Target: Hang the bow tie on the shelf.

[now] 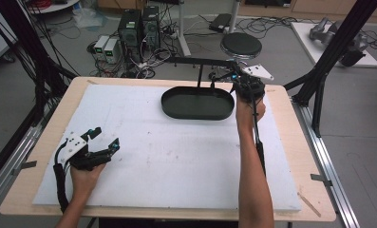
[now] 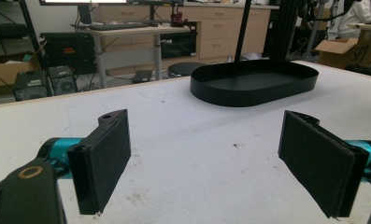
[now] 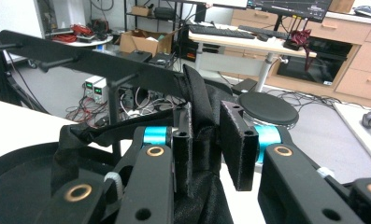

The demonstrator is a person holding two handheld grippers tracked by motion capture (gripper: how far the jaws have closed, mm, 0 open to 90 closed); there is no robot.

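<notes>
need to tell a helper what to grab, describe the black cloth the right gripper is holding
Start at the white mat, then the black oval tray at its far edge. By the tray's right end, the right gripper pinches a black cloth: soft and crumpled, unlike the rigid tray and rack.

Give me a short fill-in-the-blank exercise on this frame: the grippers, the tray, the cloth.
1. The right gripper has its jaws shut on a piece of black ____.
2. The left gripper rests low over the white mat with its jaws ____.
3. The black oval tray sits toward the ____ edge of the mat, seen from the high view.
4. Inside, the tray is ____.

Missing words: cloth; open; far; empty
</notes>
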